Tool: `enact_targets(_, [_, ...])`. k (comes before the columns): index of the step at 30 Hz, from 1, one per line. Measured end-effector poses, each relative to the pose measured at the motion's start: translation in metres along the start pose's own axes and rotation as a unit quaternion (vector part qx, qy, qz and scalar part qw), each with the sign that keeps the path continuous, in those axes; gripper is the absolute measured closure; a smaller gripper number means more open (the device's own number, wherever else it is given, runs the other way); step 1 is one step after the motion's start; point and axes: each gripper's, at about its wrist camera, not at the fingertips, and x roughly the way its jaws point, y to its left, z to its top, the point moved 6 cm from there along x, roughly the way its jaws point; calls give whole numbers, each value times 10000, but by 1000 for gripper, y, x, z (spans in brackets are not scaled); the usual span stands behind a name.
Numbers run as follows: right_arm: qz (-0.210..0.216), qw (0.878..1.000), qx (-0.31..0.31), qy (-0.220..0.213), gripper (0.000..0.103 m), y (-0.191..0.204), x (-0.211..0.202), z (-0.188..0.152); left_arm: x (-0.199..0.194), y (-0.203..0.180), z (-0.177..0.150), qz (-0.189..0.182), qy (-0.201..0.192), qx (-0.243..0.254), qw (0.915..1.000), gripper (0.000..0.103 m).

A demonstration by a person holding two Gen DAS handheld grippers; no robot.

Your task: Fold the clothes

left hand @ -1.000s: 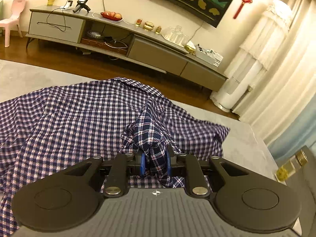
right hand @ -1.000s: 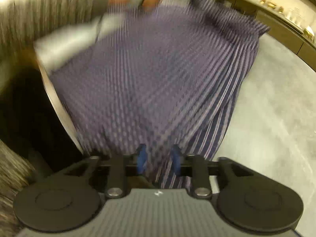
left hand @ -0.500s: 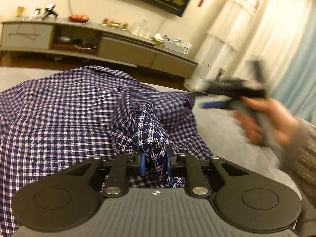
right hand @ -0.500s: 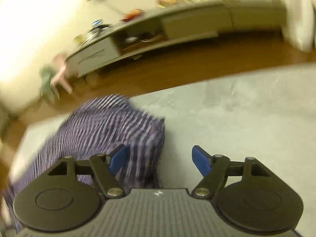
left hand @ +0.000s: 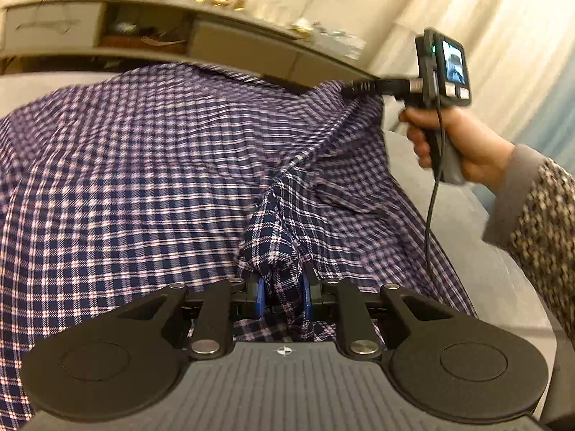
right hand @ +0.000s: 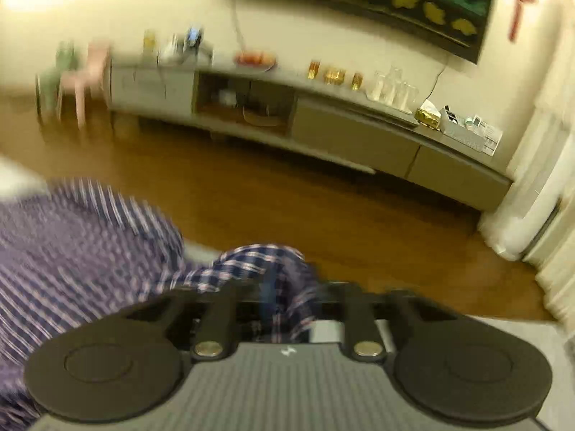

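Left gripper (left hand: 281, 289) is clamped on a bunched fold of the plaid shirt (left hand: 151, 165); right gripper (right hand: 287, 300) looks closed on the shirt's far edge, though blur hides the pads. Shirt lies spread on the grey surface (left hand: 478, 248), lifted at both grips. Risk: uneven pull drags the bunch or slips cloth out. Beyond the shirt: TV cabinet (right hand: 359, 136), wood floor (right hand: 287, 208); the right gripper's cable (left hand: 431, 212) dangles beside the shirt and could snag.

Both wrist views low over the shirt (left hand: 143, 179), sharing the cabinet (right hand: 359, 136).
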Motion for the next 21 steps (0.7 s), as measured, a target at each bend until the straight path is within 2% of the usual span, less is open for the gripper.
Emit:
enact_targets(2, [158, 9983, 556, -99, 54, 2, -7, 2, -1, 6, 5, -80, -19, -286, 9996, 83])
enact_targets(3, [352, 9921, 1180, -244, 48, -11, -24, 2, -2, 10, 8, -119, -28, -429, 9990, 83])
enact_targets(4, [517, 9861, 1551, -309, 45, -21, -43, -7, -3, 13, 11, -159, -38, -572, 9982, 83])
enact_targets(7, [997, 9599, 2577, -481, 43, -48, -103, -36, -3, 26, 22, -559, 123, -1125, 9920, 82])
enact_targets(9, [1106, 9658, 2327, -277, 43, -38, -148, -72, -4, 35, 30, -777, 183, -1433, 9865, 81])
enact_targets(11, [1409, 9708, 1940, 60, 43, -14, -194, -116, -7, 42, 36, -768, 48, -1538, 9851, 70])
enact_targets(12, [1620, 9714, 1715, 285, 43, 2, -218, -141, -10, 44, 37, -649, -35, -1526, 9861, 66])
enact_targets(13, [1832, 9705, 1483, 513, 43, 19, -243, -165, -14, 45, 35, -428, -132, -1457, 9883, 56])
enact_targets(14, [1920, 9713, 1275, 584, 40, 35, -264, -185, -18, 43, 30, -217, -230, -1332, 9906, 42])
enact_targets(15, [1997, 9719, 1069, 642, 36, 51, -285, -204, -23, 39, 23, -13, -328, -1157, 9927, 35])
enact_targets(16, [2072, 9720, 862, 700, 34, 67, -306, -223, -27, 32, 15, 141, -387, -975, 9944, 22])
enact_targets(17, [2110, 9729, 662, 672, 31, 81, -323, -239, -29, 22, 5, 249, -413, -787, 9957, 16])
enact_targets(18, [2104, 9745, 456, 635, 28, 96, -336, -250, -32, 13, -5, 291, -390, -618, 9969, 16])
enact_targets(21, [1782, 9811, -438, 615, 27, 128, -359, -272, -27, -16, -28, 409, -213, -237, 9987, 15])
